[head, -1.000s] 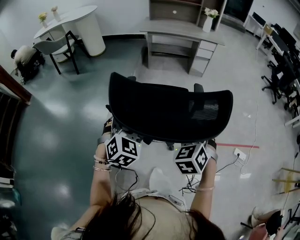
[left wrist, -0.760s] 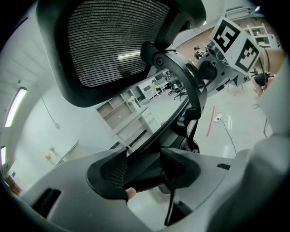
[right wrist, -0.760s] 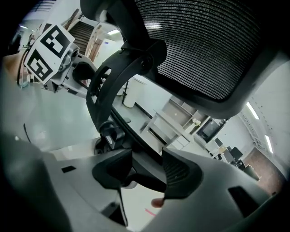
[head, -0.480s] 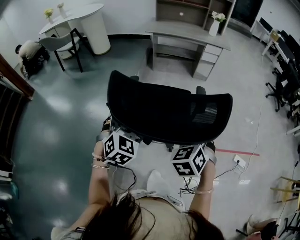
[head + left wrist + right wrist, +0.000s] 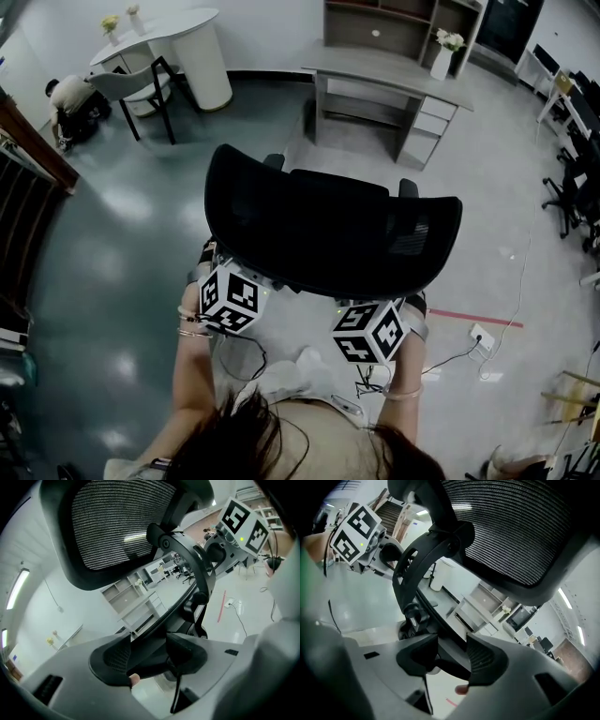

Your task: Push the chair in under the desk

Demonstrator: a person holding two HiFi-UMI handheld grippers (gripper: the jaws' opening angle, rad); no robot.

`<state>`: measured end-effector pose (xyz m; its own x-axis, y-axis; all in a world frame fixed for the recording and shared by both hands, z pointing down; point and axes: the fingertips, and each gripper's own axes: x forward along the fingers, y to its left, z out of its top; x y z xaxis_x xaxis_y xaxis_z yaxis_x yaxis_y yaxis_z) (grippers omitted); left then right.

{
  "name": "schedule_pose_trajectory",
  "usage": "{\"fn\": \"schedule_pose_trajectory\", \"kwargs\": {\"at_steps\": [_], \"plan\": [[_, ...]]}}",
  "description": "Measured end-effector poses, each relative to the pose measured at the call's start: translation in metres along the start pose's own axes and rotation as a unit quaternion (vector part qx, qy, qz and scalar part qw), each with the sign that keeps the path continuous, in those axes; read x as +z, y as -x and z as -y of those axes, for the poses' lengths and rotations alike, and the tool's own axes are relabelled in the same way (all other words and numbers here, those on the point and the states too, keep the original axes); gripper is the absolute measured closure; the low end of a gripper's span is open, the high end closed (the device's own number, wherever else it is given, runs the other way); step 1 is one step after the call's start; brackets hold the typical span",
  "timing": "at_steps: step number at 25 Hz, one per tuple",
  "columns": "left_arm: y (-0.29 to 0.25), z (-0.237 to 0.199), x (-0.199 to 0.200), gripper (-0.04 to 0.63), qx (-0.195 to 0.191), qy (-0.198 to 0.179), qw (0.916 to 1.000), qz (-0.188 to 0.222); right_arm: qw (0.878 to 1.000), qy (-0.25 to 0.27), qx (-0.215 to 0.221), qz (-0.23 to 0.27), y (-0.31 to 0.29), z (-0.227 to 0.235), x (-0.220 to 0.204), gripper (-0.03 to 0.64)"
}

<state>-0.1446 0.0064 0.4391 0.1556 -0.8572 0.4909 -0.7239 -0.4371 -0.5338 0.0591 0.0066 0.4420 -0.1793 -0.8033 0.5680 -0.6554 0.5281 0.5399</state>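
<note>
Between the two dark padded jaws of the right gripper (image 5: 446, 660) runs a black curved bar (image 5: 439, 624) of the frame behind the backrest of the black mesh-backed office chair (image 5: 328, 225). Those jaws have just been closing, and their pads now meet the bar on either side, so this gripper clasps the chair. A fingertip (image 5: 461, 689) shows just below one jaw. Across the chair's back, the left gripper (image 5: 147, 656) is clenched the same way on the matching bar of the frame, its ribbed pads touching it from both sides. In the head view both grippers sit low behind the backrest, their black-and-white marker cubes (image 5: 230, 298) just under its lower edge, one near each corner, each carried on a bare forearm (image 5: 192, 375). The chair stands upright on the pale floor (image 5: 525, 216), its back toward the person and its two armrest tips (image 5: 408, 187) showing past the top edge. Well apart from it, beyond the seat and a little to the right, stands the grey desk with a stack of drawers at one end (image 5: 394, 67), its knee space facing the chair. A white vase of flowers (image 5: 442, 58) sits on the desk's right end, and a grey shelf unit (image 5: 403, 21) rises behind it. A red strip of tape (image 5: 473, 319) and a white socket strip (image 5: 481, 335) lie on the floor to the right of the right gripper.
</note>
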Motion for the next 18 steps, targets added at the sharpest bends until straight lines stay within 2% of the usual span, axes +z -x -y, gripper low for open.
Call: {"fn": "schedule_pose_trajectory", "kwargs": {"at_steps": [18], "plan": [[-0.019, -0.015, 0.004, 0.374, -0.003, -0.006, 1.0, 0.004, 1.0, 0.003, -0.006, -0.004, -0.02, 0.01, 0.01, 0.419]]}}
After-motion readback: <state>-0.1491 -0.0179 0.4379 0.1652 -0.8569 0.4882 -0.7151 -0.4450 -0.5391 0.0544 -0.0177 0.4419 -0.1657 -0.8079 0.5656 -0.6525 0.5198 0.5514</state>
